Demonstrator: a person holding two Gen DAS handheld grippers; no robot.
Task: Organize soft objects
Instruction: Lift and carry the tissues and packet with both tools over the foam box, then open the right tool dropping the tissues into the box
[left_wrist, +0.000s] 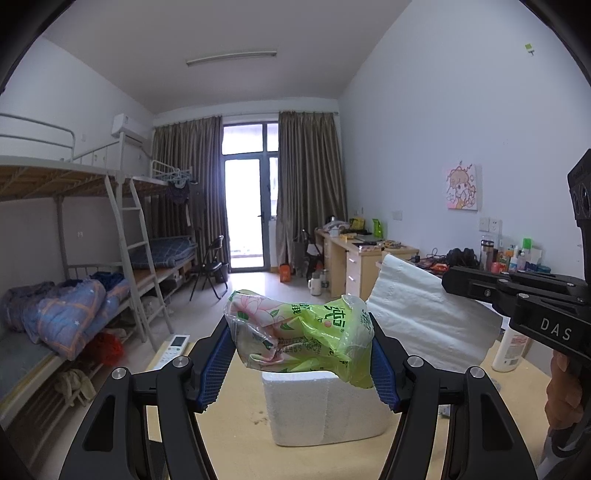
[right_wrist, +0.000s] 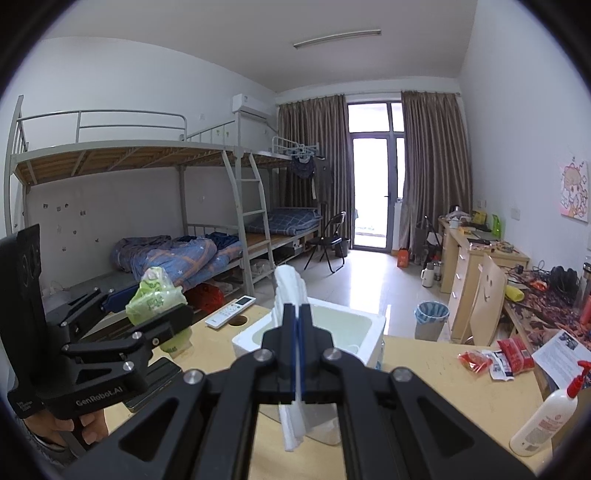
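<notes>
My left gripper (left_wrist: 301, 347) is shut on a crumpled green tissue pack (left_wrist: 303, 336) and holds it just above a white foam box (left_wrist: 325, 410) on the wooden table. The pack also shows in the right wrist view (right_wrist: 155, 295). My right gripper (right_wrist: 297, 321) is shut on a folded white tissue sheet (right_wrist: 290, 291) that stands upright in front of the open foam box (right_wrist: 314, 332). In the left wrist view the sheet (left_wrist: 424, 314) hangs from the right gripper, to the right of the box.
A remote control (right_wrist: 231, 312) lies near a round hole in the table's far edge. A white pump bottle (right_wrist: 546, 417) and red snack packets (right_wrist: 498, 358) lie on the right. Bunk beds stand to the left, cluttered desks to the right.
</notes>
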